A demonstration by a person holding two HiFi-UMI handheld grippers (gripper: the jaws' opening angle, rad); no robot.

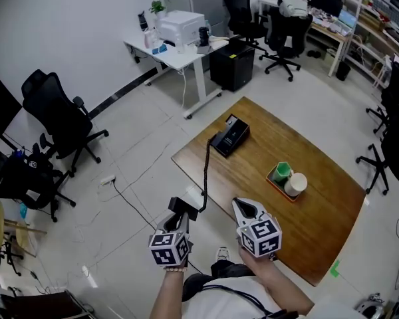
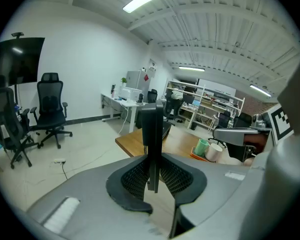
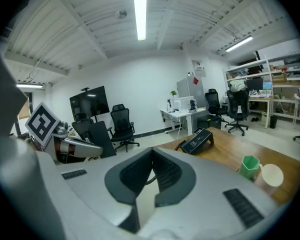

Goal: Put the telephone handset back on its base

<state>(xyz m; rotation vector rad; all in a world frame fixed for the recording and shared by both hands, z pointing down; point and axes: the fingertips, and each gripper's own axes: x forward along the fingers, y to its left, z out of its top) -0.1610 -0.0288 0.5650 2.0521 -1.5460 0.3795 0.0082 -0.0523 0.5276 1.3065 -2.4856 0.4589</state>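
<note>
The black handset (image 1: 185,205) hangs over the floor just off the wooden table's (image 1: 306,231) near-left corner, with my left gripper (image 1: 179,216) shut on it. In the left gripper view the handset (image 2: 152,129) stands edge-on between the pads. Its cord (image 1: 207,165) runs up to the black telephone base (image 1: 229,137) at the table's far-left corner, and the base (image 3: 197,141) also shows in the right gripper view. My right gripper (image 1: 241,207) hovers beside the left one over the table's near edge. Its jaws (image 3: 152,169) are shut with nothing in them.
An orange tray (image 1: 274,181) near the table's middle carries a green cup (image 1: 282,171) and a white cup (image 1: 296,183). Black office chairs (image 1: 60,118) stand to the left, and a white desk (image 1: 179,52) with a printer stands behind. A cable and power strip (image 1: 108,179) lie on the floor.
</note>
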